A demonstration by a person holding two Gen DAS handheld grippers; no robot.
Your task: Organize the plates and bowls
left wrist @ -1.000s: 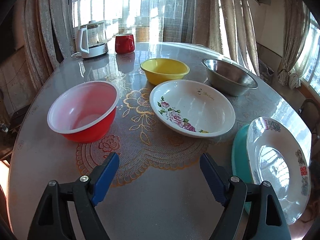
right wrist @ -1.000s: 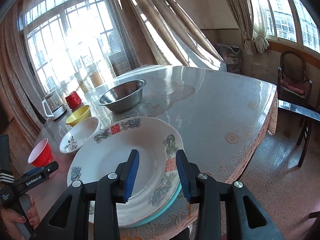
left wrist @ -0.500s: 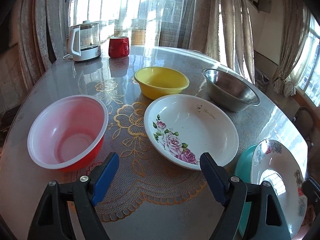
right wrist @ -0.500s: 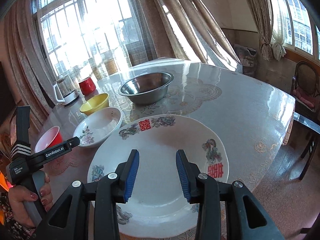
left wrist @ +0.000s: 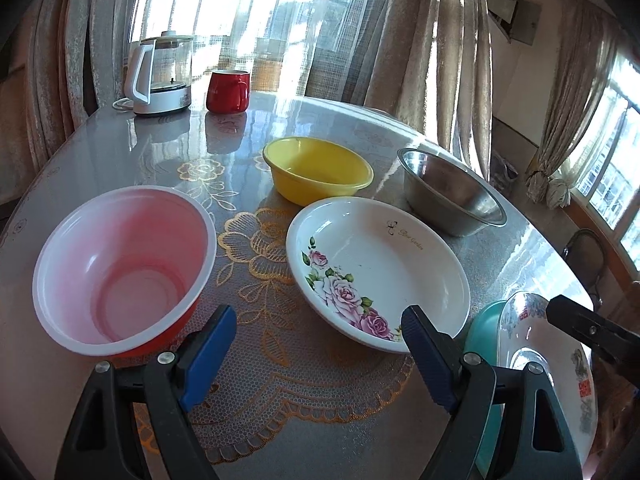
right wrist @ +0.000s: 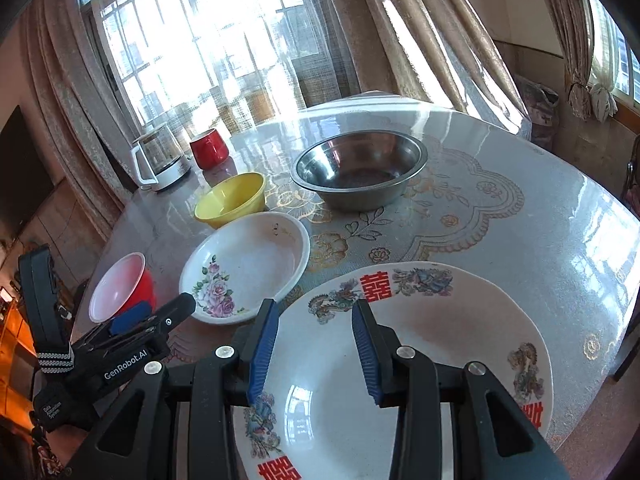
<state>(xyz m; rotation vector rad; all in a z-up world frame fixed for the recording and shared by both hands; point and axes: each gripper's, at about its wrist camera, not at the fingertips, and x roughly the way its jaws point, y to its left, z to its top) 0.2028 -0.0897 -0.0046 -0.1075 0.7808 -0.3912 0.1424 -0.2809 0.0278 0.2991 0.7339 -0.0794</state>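
Note:
On the round table a red bowl (left wrist: 120, 272) with a white inside sits at the left. A white rose plate (left wrist: 380, 268) sits in the middle. A yellow bowl (left wrist: 318, 170) and a steel bowl (left wrist: 452, 196) stand behind. A large white patterned plate (right wrist: 420, 360) lies on a teal plate (left wrist: 480, 332) at the right edge. My left gripper (left wrist: 320, 356) is open and empty, low over the table between the red bowl and the rose plate. My right gripper (right wrist: 314, 352) is open and empty above the patterned plate.
A glass kettle (left wrist: 160, 76) and a red mug (left wrist: 228, 90) stand at the table's far side by the curtains. A lace mat (left wrist: 272, 256) lies under the table's clear cover. A chair (left wrist: 588, 256) stands beyond the right edge.
My left gripper has moved forward and lower toward the red bowl and rose plate. My right gripper has turned left over the patterned plate. Both stay open.

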